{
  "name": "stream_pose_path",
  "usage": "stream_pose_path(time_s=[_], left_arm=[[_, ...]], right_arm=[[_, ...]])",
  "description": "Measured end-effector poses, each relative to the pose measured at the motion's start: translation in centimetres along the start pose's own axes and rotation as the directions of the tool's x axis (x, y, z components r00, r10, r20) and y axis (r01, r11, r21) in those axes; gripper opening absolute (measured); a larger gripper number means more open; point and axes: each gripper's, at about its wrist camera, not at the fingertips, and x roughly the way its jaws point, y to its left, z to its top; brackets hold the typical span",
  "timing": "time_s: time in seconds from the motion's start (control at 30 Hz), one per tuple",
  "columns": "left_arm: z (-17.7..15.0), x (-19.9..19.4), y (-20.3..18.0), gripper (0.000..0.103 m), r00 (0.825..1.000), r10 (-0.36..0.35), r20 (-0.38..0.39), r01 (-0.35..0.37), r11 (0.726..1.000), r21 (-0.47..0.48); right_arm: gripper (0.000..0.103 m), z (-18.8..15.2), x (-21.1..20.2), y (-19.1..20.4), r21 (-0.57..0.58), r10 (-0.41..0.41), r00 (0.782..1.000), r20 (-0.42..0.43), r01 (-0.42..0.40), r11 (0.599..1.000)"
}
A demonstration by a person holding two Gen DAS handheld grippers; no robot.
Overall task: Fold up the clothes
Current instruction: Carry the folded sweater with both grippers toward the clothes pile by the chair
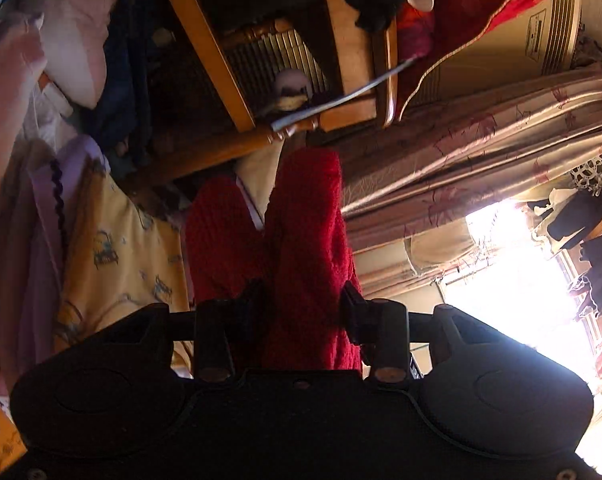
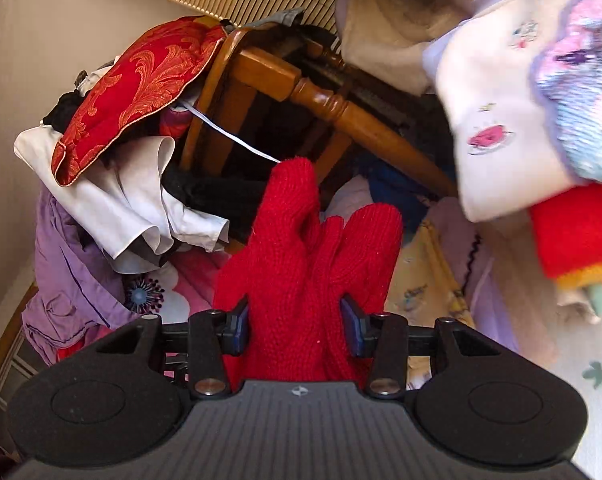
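Note:
A red knitted garment [image 1: 301,240] is bunched between the jaws of my left gripper [image 1: 301,308], which is shut on it, and folds of it stick out past the fingertips. In the right wrist view the same red knit [image 2: 301,248] is clamped between the blue pads [image 2: 351,324] of my right gripper [image 2: 297,322], also shut on it. Both bunches are lifted in front of a heap of clothes. The rest of the garment is hidden below the grippers.
A wooden chair [image 2: 333,108] lies tipped among piled clothes: a red brocade cloth [image 2: 133,92], a white shirt [image 2: 113,196], a purple garment [image 2: 65,276] and a yellow printed cloth [image 1: 113,248]. A curtain [image 1: 481,152] and a bright window [image 1: 513,272] are at the right of the left wrist view.

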Motion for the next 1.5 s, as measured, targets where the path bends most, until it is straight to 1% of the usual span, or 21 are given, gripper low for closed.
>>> stream_pose_path(time_s=[0.1,0.13,0.17,0.2,0.23,0.27,0.4,0.47,0.6,0.67,0.73,0.77,0.8,0.9,0.93,1.1,1.23,1.3,1.4,1.47,1.5], left_arm=[[0.7,0.5,2.8,0.039,0.996,0.083,0.027,-0.082,0.996,-0.036],[0.6,1.2,4.5,0.039,0.985,0.174,0.000,-0.174,0.983,-0.060],[0.4,2.0,6.6,0.040,0.958,0.283,-0.048,-0.286,0.954,-0.090],[0.0,2.2,8.5,0.051,0.945,0.318,-0.073,-0.325,0.936,-0.133],[-0.3,1.9,9.4,0.053,0.952,0.301,-0.060,-0.307,0.939,-0.156],[-0.4,1.6,9.2,0.053,0.954,0.297,-0.038,-0.299,0.944,-0.139],[-0.6,1.4,9.8,0.052,0.966,0.260,-0.015,-0.259,0.954,-0.153],[-0.1,1.6,9.0,0.044,0.975,0.220,-0.006,-0.219,0.969,-0.112],[1.1,2.4,7.7,0.041,0.985,0.174,-0.002,-0.174,0.984,-0.024],[1.0,3.0,8.0,0.041,0.968,0.250,-0.022,-0.250,0.968,0.016],[0.9,3.3,8.2,0.050,0.948,0.316,-0.032,-0.314,0.948,0.043],[0.9,3.0,8.1,0.052,0.949,0.314,-0.025,-0.314,0.949,0.033],[0.8,2.7,8.1,0.052,0.949,0.313,-0.019,-0.313,0.950,0.022],[0.3,1.8,6.8,0.056,0.948,0.318,-0.010,-0.317,0.946,0.074],[0.2,1.5,6.5,0.058,0.948,0.317,-0.014,-0.314,0.946,0.081],[-1.0,-0.5,3.5,0.058,0.938,0.345,0.023,-0.345,0.927,0.146],[-2.9,-0.7,-1.1,0.068,0.901,0.431,0.060,-0.428,0.855,0.292],[-4.4,-0.8,-3.9,0.086,0.870,0.484,0.089,-0.483,0.803,0.349],[-6.1,-0.4,-7.6,0.092,0.799,0.585,0.137,-0.582,0.698,0.418],[-7.1,0.1,-9.9,0.103,0.750,0.642,0.159,-0.622,0.603,0.500],[-7.6,0.4,-11.0,0.103,0.724,0.668,0.172,-0.635,0.548,0.544]], right_arm=[[0.046,1.2,3.2,-0.6,0.003,0.016,1.000,-0.006,-0.016,1.000],[0.046,1.4,4.2,-0.9,0.002,0.011,1.000,-0.007,-0.011,1.000],[0.049,1.3,5.2,-1.3,-0.021,-0.039,0.999,-0.004,0.039,0.999],[0.051,1.1,6.1,-1.6,-0.056,-0.134,0.991,0.005,0.134,0.989],[0.051,0.6,7.7,-2.4,-0.089,-0.306,0.952,-0.007,0.304,0.949],[0.051,0.1,8.9,-3.1,-0.096,-0.411,0.911,-0.034,0.407,0.909],[0.058,-2.2,9.0,-4.6,-0.030,-0.424,0.905,0.012,0.425,0.905],[0.059,-2.4,8.6,-4.8,-0.004,-0.409,0.912,0.025,0.409,0.913],[0.057,-2.9,6.6,-5.0,0.100,-0.360,0.928,0.097,0.351,0.931],[0.055,-3.3,5.5,-5.4,0.167,-0.322,0.936,0.145,0.297,0.940],[0.055,-4.0,5.1,-6.3,0.261,-0.345,0.923,0.170,0.295,0.919],[0.063,-4.5,5.4,-6.6,0.283,-0.372,0.915,0.155,0.320,0.904],[0.068,-4.9,5.6,-6.7,0.277,-0.413,0.901,0.132,0.366,0.888],[0.067,-5.1,5.0,-5.5,0.269,-0.405,0.901,0.154,0.356,0.895],[0.066,-4.9,4.6,-4.7,0.244,-0.402,0.902,0.159,0.358,0.901],[0.065,-3.8,2.2,-1.2,0.077,-0.476,0.864,0.166,0.470,0.880],[0.064,-3.1,0.7,1.8,-0.092,-0.523,0.843,0.123,0.534,0.840],[0.064,-2.5,0.3,3.8,-0.219,-0.545,0.834,0.084,0.549,0.807],[0.064,-1.7,-0.1,7.3,-0.384,-0.569,0.821,0.035,0.537,0.751],[0.065,-0.7,0.1,10.6,-0.479,-0.588,0.809,0.000,0.516,0.710],[0.065,-0.3,0.2,11.9,-0.511,-0.600,0.800,-0.018,0.508,0.693]])
